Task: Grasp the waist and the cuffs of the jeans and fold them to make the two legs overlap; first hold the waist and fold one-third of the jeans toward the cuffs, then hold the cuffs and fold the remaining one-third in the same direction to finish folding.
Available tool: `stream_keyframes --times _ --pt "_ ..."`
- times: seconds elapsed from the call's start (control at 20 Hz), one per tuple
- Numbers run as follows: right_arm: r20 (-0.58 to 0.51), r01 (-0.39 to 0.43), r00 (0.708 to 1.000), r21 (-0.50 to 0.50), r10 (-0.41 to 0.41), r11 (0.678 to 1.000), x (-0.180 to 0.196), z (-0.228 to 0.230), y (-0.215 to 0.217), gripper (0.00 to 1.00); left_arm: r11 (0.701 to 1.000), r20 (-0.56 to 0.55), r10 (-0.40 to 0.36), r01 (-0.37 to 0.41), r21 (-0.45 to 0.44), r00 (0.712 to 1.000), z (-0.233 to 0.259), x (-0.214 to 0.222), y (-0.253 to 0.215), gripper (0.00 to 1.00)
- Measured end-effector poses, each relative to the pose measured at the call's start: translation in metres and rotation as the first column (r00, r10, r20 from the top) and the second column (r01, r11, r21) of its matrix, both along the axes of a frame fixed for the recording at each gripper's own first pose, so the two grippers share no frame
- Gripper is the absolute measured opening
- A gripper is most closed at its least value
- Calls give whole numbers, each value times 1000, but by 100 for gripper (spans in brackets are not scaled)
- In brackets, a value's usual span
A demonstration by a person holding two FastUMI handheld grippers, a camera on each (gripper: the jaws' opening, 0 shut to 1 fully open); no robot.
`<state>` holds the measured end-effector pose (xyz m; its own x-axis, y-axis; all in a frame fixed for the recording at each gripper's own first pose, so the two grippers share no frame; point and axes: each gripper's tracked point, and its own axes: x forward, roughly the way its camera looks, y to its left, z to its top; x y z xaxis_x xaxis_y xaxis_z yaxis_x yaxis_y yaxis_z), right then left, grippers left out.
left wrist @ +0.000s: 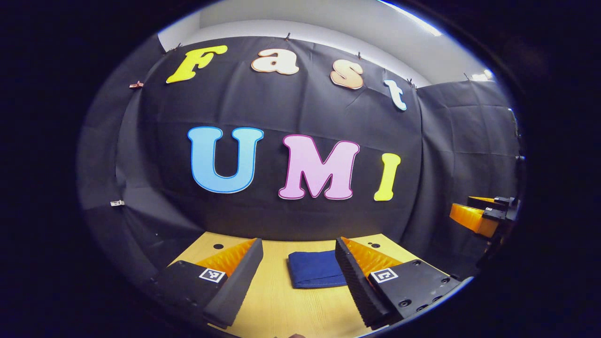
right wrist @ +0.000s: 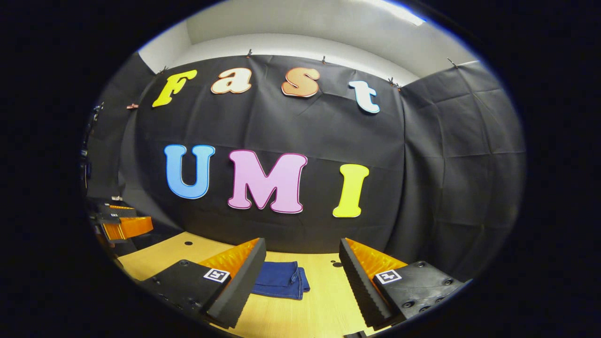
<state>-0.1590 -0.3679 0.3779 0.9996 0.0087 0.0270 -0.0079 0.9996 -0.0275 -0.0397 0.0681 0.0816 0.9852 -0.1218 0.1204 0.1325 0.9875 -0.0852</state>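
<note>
I see the dark blue denim jeans [left wrist: 315,268] folded into a compact, flat rectangle with stitched edges, lying on the pale wood-grain table [left wrist: 281,305]. My left gripper [left wrist: 299,277] and right gripper [right wrist: 303,277] both hover above it, ribbed fingers spread wide, pinching nothing.

Left tool [left wrist: 299,274] hangs above the wooden surface [left wrist: 281,310], fingers spread wide and holding nothing. The jeans [left wrist: 314,268] lie folded into a compact packet toward the surface's far edge. The right tool [left wrist: 474,217] hovers off the right edge.
</note>
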Motion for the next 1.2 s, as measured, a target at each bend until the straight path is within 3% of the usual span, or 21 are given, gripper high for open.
stream_keyframes --times 0.2,0.35,0.5,0.65,0.7,1.2 --pt "32 -25 999 36 24 999 -4 5 -2 96 999 17 42 -42 16 999 8 -7 -2 96" --pt "31 -55 998 3 55 999 -4 1 -5 96 999 18 39 -39 1 999 11 -9 -5 93" --pt "29 -87 996 6 87 996 -4 -2 -2 94 998 1 61 -61 -6 998 5 -5 -3 96" --pt "14 -99 995 5 99 995 -2 -5 -2 93 998 6 62 -62 -6 998 6 -5 -3 92" --pt "7 -106 994 11 106 994 -2 -7 -2 96 998 1 60 -60 -5 998 6 -5 -4 96" --pt "-23 -150 988 34 151 988 1 -18 2 96 999 -39 52 -52 -13 998 -10 1 -6 96"
